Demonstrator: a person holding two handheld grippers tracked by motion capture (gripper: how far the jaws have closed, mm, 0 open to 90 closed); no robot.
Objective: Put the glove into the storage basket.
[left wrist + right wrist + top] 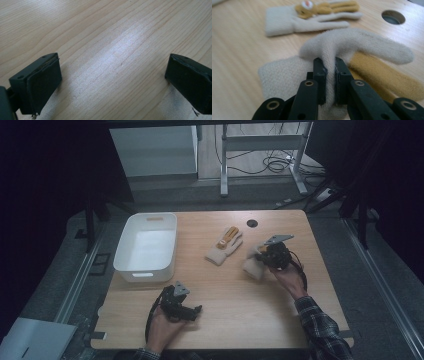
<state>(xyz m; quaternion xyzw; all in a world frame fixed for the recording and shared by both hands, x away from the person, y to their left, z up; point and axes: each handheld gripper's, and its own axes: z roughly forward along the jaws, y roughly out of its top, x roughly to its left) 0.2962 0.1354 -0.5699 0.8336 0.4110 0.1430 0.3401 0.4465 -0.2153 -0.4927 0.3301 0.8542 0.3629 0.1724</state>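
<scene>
Left gripper point(192, 310) sits low at the near left of the table, held in the left hand point(162, 322), jaws wide apart with nothing between them, pointing right across the wood. Right gripper point(260, 255) is out over the right half of the table in the right hand point(286, 276), plaid-sleeved forearm point(320, 330) angling in from the bottom right, grey plate on top. Its jaws are pinched tight on a fold of the cream glove point(332, 62), pads point(320, 75) nearly meeting through the fabric.
</scene>
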